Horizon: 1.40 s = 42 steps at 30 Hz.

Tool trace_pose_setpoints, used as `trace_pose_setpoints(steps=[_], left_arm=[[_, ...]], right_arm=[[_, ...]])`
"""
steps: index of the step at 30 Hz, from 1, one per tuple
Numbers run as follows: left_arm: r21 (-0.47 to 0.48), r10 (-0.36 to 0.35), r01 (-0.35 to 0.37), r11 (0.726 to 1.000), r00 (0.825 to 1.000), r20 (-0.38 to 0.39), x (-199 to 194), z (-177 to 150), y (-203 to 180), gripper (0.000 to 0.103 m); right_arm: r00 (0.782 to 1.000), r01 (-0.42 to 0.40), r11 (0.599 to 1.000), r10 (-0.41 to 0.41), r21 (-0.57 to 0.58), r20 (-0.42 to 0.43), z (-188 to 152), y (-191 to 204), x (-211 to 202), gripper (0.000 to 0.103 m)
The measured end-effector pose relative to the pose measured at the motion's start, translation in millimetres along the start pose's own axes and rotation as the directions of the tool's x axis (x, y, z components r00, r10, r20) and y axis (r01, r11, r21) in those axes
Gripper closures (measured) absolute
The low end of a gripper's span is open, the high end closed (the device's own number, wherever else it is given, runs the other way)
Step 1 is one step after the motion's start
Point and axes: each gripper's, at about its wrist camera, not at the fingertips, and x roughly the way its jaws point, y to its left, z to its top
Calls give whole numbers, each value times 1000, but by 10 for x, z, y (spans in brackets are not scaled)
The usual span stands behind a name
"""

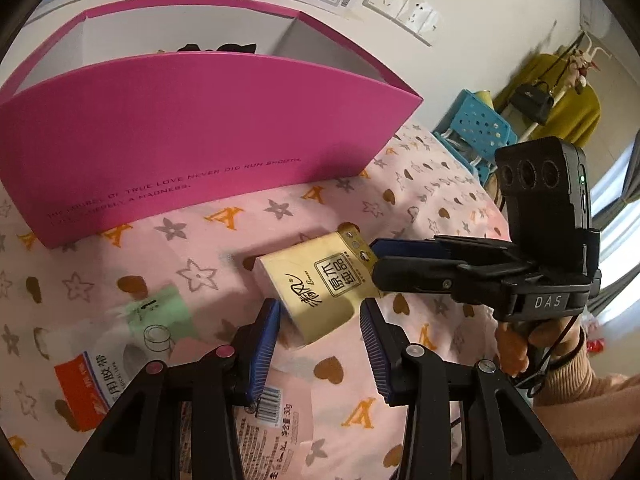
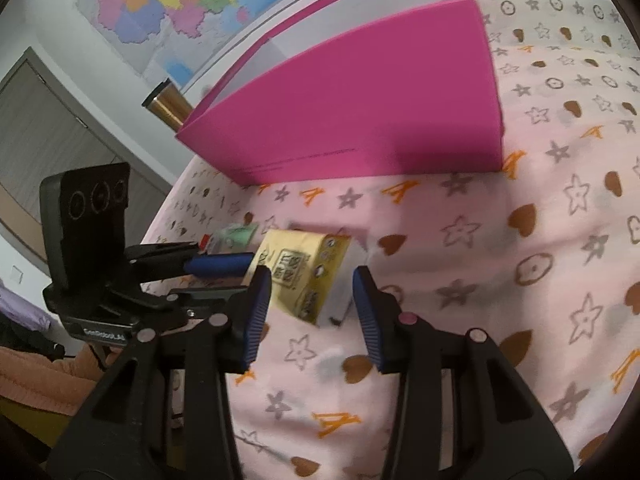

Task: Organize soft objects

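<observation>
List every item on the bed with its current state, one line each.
Pink box: upright on the bedsheet, top open.
Yellow tissue pack: lying tilted on the sheet, between both tools.
Left tool: open, straddling the pack's near end.
Right tool: open around the pack.
Tape packet: lying flat, untouched.

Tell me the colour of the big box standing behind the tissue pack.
Bright pink box, seen best from the left wrist.

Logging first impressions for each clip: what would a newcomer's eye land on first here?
The big magenta open box dominates, standing at the back of the pink patterned bedsheet. In front of it lies a yellow tissue pack, with the left gripper and right gripper both reaching around it from different sides. A bag of tape rolls lies to its left in the left wrist view.
</observation>
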Motion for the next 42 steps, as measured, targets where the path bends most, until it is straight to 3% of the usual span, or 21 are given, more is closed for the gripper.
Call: trace_pose_setpoints(steps=[3,5,9,18,33,42], left_arm=[[-17,2,-2,1000,1000,5,18,22,13,62],[-22,4,-4,1000,1000,3,29,26,11,68],[-23,4,-4,1000,1000,-1,48,31,2,68],[-6,-10,10,1000,1000,18,10,79,-114,68],[66,-30,22,998,992,123,-369,255,-343,68],[102,13,-37,994,975,221,-656,539,-394,68]], right_arm=[[1000,5,1000,-5,1,-1,0,-16,16,58],[1000,11,1000,-11,-10,-5,-16,-15,31,58],[999,35,999,-35,-12,-9,-35,-41,51,63],[998,63,997,-62,-36,23,9,37,-89,64],[991,73,991,-59,-114,120,179,230,-459,64],[982,77,979,-41,-190,183,538,417,-588,64]])
